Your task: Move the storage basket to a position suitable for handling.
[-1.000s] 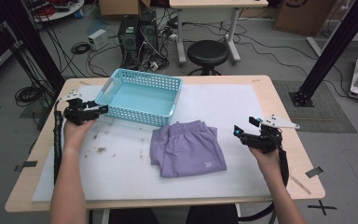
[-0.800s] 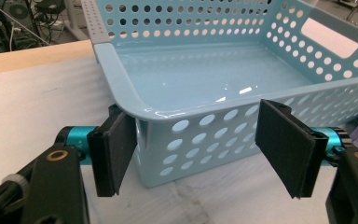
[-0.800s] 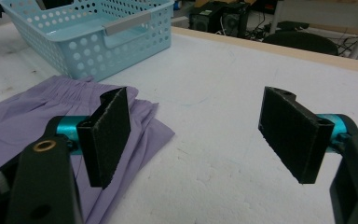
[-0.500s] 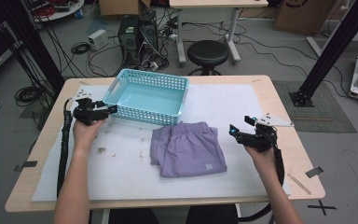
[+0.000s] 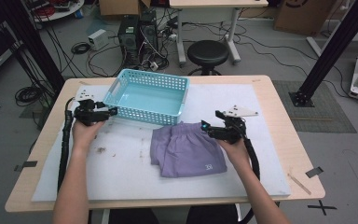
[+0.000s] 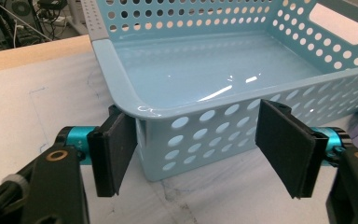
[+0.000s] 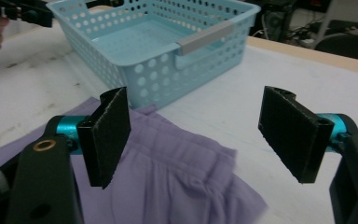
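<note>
High view: a white-covered wooden table [image 5: 270, 140] holds an empty light-blue perforated plastic basket [image 5: 148, 97] at upper centre and folded lilac fabric shorts [image 5: 186, 149] below. Left gripper [image 5: 103, 112], jaws wide, straddles the basket's near-left corner; right gripper [image 5: 212, 131], equally wide, hovers over the shorts' waistband.

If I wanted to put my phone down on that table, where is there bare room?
The white mat is bare right of the purple shorts, and in front of them toward the near edge. The basket is empty too. It is crowded where basket and shorts meet, near the right gripper.
</note>
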Action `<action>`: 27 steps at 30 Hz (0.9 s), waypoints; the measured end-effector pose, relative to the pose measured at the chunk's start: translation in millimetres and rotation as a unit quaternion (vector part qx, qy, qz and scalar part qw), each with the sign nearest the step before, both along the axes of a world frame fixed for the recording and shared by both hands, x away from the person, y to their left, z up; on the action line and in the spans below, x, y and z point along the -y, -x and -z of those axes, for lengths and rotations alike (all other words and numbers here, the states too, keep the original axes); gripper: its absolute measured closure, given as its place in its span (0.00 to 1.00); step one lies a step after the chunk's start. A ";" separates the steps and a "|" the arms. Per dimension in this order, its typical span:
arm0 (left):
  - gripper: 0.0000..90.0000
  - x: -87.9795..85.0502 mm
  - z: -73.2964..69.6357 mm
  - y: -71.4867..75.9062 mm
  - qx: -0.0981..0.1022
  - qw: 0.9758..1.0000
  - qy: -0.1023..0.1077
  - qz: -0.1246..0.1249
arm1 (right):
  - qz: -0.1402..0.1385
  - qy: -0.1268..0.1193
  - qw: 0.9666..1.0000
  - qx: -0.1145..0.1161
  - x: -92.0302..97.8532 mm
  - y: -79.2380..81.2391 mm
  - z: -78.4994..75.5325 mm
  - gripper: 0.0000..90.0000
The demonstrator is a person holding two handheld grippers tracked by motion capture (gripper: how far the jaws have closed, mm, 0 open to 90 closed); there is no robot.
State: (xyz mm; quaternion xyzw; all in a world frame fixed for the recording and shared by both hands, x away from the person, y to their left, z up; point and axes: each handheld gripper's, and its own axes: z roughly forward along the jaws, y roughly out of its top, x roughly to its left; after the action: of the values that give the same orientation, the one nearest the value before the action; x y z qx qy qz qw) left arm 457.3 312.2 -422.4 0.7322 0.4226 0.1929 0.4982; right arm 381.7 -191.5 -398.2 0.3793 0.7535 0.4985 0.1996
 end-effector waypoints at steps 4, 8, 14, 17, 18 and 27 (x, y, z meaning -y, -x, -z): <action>0.32 1.1 0.8 -0.5 0.001 1.000 -0.001 -0.001 | -0.014 0.017 0.999 -0.026 -27.3 -17.3 7.7 0.30; 0.32 -0.3 0.2 -0.1 -0.001 1.000 0.000 0.003 | -0.028 0.032 0.999 -0.027 -52.6 -28.7 11.9 0.31; 0.32 -1.7 1.2 -1.0 0.001 1.000 0.009 0.005 | -0.040 0.040 0.998 -0.041 -83.0 -42.0 17.7 0.31; 0.32 -2.3 1.5 -1.3 0.001 1.000 0.011 0.008 | -0.041 0.044 0.997 -0.047 -88.6 -46.9 20.4 0.32; 0.32 -2.4 1.5 -1.3 0.000 1.000 0.013 0.007 | -0.043 0.043 0.997 -0.054 -90.8 -49.7 21.5 0.32; 0.36 3.1 -1.0 -0.5 0.012 0.999 0.031 0.021 | -0.025 0.023 0.998 -0.060 -89.0 -68.5 14.9 0.43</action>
State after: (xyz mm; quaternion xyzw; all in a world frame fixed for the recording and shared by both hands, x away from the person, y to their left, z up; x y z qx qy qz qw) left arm 457.8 309.1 -421.4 0.7227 0.4068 0.1787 0.5294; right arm 450.1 -102.5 -413.1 0.3845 0.7847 0.4625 0.1503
